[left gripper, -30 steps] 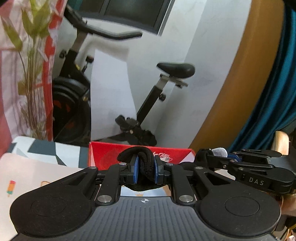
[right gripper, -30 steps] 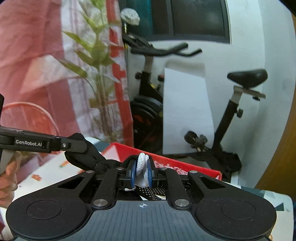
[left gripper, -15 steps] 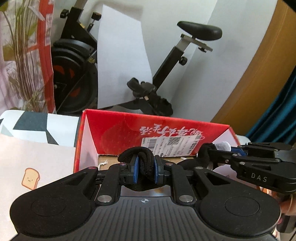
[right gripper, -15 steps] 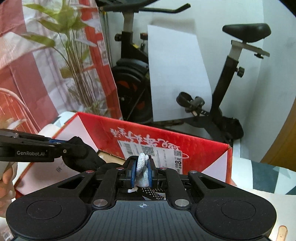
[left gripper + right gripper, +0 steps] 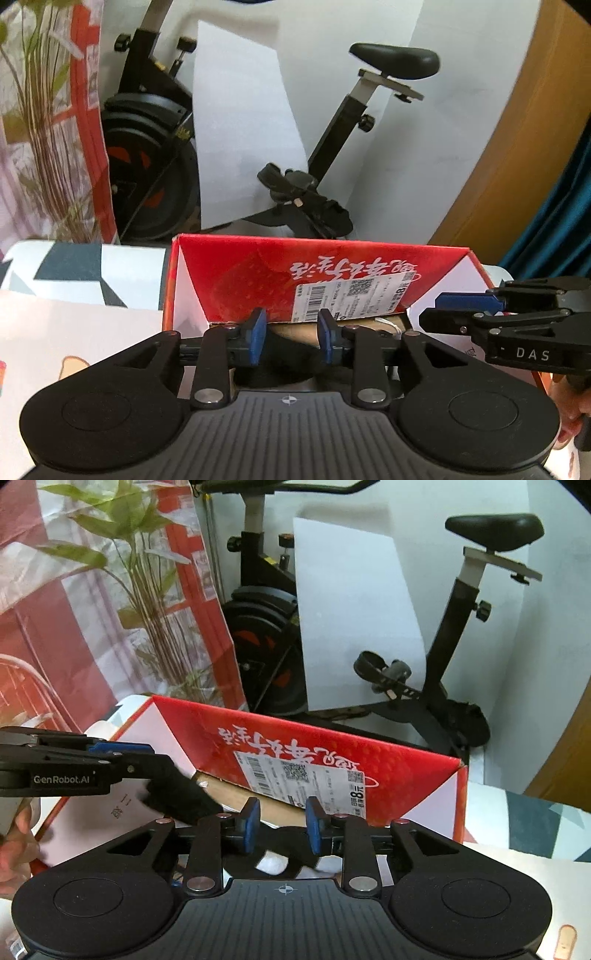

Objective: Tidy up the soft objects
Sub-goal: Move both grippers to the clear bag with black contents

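Observation:
A red cardboard box (image 5: 258, 273) (image 5: 406, 775) with a white shipping label stands open in front of both grippers. My left gripper (image 5: 290, 341) hangs over the box's near edge. Its jaws are opening, and a black soft cloth (image 5: 280, 365) lies loose below the blue pads, apart from them. In the right wrist view this left gripper (image 5: 155, 755) reaches in from the left, with the black cloth (image 5: 177, 797) sagging under its tip. My right gripper (image 5: 282, 827) (image 5: 432, 308) is opening too. A black-and-white glove-like piece (image 5: 273, 862) lies beneath its pads, free of them.
An exercise bike (image 5: 369, 110) and a white board (image 5: 351, 609) stand behind the box. A plant (image 5: 147, 590) in red-and-white wrapping is at the left. The box rests on a patterned cover (image 5: 74, 273). A wooden door (image 5: 517, 166) and teal curtain are at the right. A person's hand (image 5: 14, 834) holds the left gripper.
Both grippers came down toward the red box, then their jaws parted. The black cloth and the white-tipped piece slipped out from between the pads and sank into the box.

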A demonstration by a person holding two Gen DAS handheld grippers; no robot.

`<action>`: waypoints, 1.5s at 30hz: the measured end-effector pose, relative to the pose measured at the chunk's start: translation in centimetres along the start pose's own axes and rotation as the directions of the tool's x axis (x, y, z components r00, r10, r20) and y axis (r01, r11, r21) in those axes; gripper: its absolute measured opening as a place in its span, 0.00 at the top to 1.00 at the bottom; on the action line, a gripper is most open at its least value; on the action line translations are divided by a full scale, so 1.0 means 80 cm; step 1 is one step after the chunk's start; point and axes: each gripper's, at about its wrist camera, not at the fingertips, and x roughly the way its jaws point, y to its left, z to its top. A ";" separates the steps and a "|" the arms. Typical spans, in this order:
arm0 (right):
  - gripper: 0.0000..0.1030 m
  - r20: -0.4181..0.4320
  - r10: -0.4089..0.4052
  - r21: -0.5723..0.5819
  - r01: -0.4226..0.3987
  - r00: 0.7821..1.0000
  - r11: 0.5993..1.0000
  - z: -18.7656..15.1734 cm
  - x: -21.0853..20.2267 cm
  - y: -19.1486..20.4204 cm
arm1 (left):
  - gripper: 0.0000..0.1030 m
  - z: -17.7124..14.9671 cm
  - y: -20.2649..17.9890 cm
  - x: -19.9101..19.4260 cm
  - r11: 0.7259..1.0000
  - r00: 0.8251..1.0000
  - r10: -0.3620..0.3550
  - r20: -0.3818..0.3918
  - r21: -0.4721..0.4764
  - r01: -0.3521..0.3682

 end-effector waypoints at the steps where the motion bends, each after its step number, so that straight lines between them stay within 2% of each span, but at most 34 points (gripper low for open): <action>1: 0.76 0.005 -0.001 -0.001 0.001 1.000 1.000 0.000 -0.005 0.002 | 0.67 0.000 -0.002 -0.005 1.000 1.000 0.002 0.009 0.008 -0.002; 8: 0.76 0.040 -0.014 -0.009 0.014 0.999 1.000 -0.011 -0.042 0.016 | 0.64 -0.003 -0.023 -0.046 0.997 0.997 0.018 0.072 0.073 -0.023; 13: 0.76 0.076 -0.017 -0.003 0.017 0.997 1.000 -0.025 -0.076 0.028 | 0.58 -0.018 -0.027 -0.090 0.994 0.992 0.045 0.120 0.095 -0.056; 21: 0.76 0.147 0.013 -0.029 -0.009 0.989 1.000 -0.065 -0.142 0.060 | 0.58 -0.076 -0.018 -0.163 0.994 0.989 0.040 0.141 0.097 -0.054; 26: 0.76 0.166 0.016 -0.048 -0.008 0.986 0.999 -0.101 -0.173 0.073 | 0.58 -0.121 0.006 -0.187 0.994 0.990 0.077 0.117 0.065 -0.085; 29: 0.76 0.155 0.025 -0.038 -0.020 0.988 0.999 -0.123 -0.185 0.073 | 0.58 -0.148 0.024 -0.193 0.996 0.992 0.088 0.092 0.023 -0.091; 35: 0.75 0.107 0.020 0.024 -0.023 0.994 0.999 -0.167 -0.181 0.069 | 0.58 -0.187 0.041 -0.191 0.997 0.998 0.067 0.020 -0.049 -0.066; 45: 0.75 -0.017 0.033 0.061 -0.032 0.999 0.998 -0.235 -0.141 0.085 | 0.57 -0.211 0.036 -0.173 0.995 0.998 0.052 -0.032 -0.085 -0.054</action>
